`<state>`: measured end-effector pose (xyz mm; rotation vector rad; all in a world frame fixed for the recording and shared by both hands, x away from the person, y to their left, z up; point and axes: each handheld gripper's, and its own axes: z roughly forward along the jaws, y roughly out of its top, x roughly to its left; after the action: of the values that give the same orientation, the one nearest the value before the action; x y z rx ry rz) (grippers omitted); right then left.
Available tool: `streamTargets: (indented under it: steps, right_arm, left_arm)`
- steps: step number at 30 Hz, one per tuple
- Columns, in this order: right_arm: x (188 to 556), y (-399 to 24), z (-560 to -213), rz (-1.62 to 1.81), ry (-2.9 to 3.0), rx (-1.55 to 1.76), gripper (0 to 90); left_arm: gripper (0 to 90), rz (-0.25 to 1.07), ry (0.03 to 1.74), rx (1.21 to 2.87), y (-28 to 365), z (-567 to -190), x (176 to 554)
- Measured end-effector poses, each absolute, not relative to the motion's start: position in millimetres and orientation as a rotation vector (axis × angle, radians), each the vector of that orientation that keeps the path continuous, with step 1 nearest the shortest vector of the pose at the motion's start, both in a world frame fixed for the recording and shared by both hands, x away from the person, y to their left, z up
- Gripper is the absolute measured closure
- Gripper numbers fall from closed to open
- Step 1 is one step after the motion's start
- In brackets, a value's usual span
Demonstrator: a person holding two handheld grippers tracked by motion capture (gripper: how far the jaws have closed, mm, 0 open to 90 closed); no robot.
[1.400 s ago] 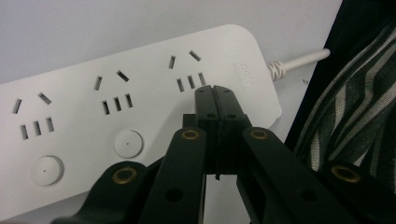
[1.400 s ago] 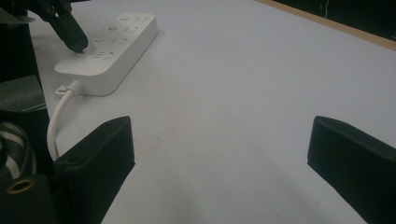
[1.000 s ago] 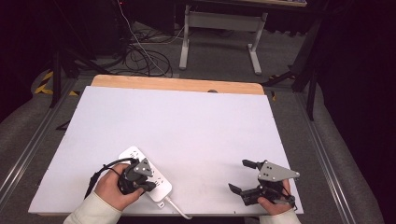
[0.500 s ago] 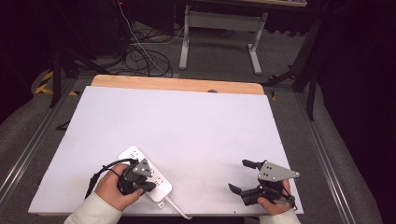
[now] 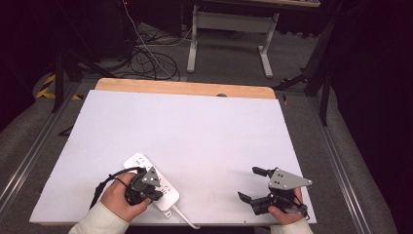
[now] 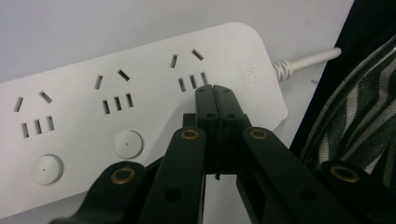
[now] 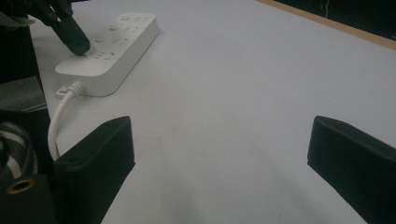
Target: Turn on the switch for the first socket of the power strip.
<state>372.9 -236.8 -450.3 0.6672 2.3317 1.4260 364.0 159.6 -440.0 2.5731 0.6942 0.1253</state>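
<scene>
Strip: power strip (image 5: 152, 183), smooth white plastic, long with rounded corners, lies flat at the lower left of the high view on the desk (image 5: 195, 131); three socket groups with slot holes and round buttons show in the left gripper view (image 6: 126, 112).
Cord: thick white cable (image 6: 306, 60) with a ribbed collar leaves the strip's end at the upper right of the left gripper view.
Left tool: left tool (image 6: 214, 91), black matte jaws pressed together with nothing between them, tips resting on the strip's top face by the end socket's slots; it shows at the upper left of the right gripper view (image 7: 74, 42).
Right tool: right tool (image 5: 253, 184), lower right of the high view, blocky black jaws spread wide above bare desk, holding nothing.
Desk: flat white matte board with a pale wooden strip along its far edge.
</scene>
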Motion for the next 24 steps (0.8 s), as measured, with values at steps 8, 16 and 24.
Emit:
streamTargets:
  steps: [8,16,24]
  right_arm:
    - [372.3,-235.6,-450.6,1.428,2.335,0.662,7.8]
    - [371.6,-234.7,-450.6,1.424,2.339,0.663,7.8]
    - [371.7,-234.1,-451.1,1.429,2.34,0.66,7.8]
  left_arm:
    - [90.0,0.101,0.704,2.554,161.7,-441.7,365.3]
    - [90.0,0.089,0.713,2.544,163.5,-442.6,366.9]
    - [90.0,0.096,0.71,2.544,162.4,-443.1,365.5]
